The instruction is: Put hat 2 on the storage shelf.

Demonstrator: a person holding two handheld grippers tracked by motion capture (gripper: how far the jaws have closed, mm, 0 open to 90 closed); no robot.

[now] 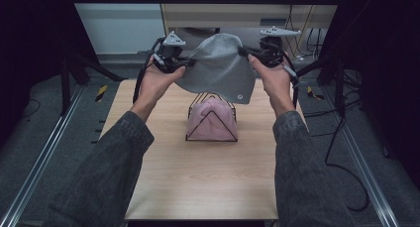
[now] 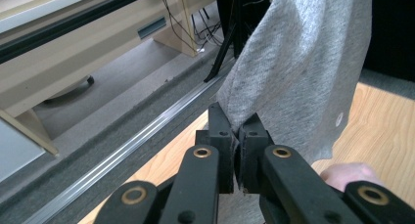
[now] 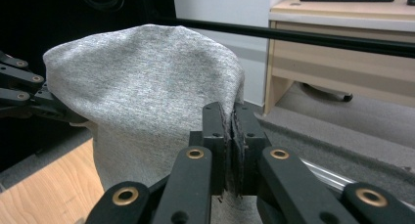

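A grey knit beanie (image 1: 219, 68) hangs stretched in the air between both grippers, above the far half of the wooden table (image 1: 198, 177). My left gripper (image 1: 187, 63) is shut on its left edge and my right gripper (image 1: 243, 52) is shut on its right edge. In the left gripper view the jaws pinch the grey fabric (image 2: 303, 72) at my left gripper (image 2: 238, 131). My right gripper (image 3: 230, 119) clamps the beanie (image 3: 147, 97) the same way. Below the beanie stands a black wire rack (image 1: 212, 123) holding a pink beanie (image 1: 210, 119).
Metal rails (image 1: 44, 152) run along both sides of the table. A beige desk (image 1: 237, 14) stands beyond the far edge, with cables on the grey floor (image 1: 341, 152) at the right. Dark stands flank the table.
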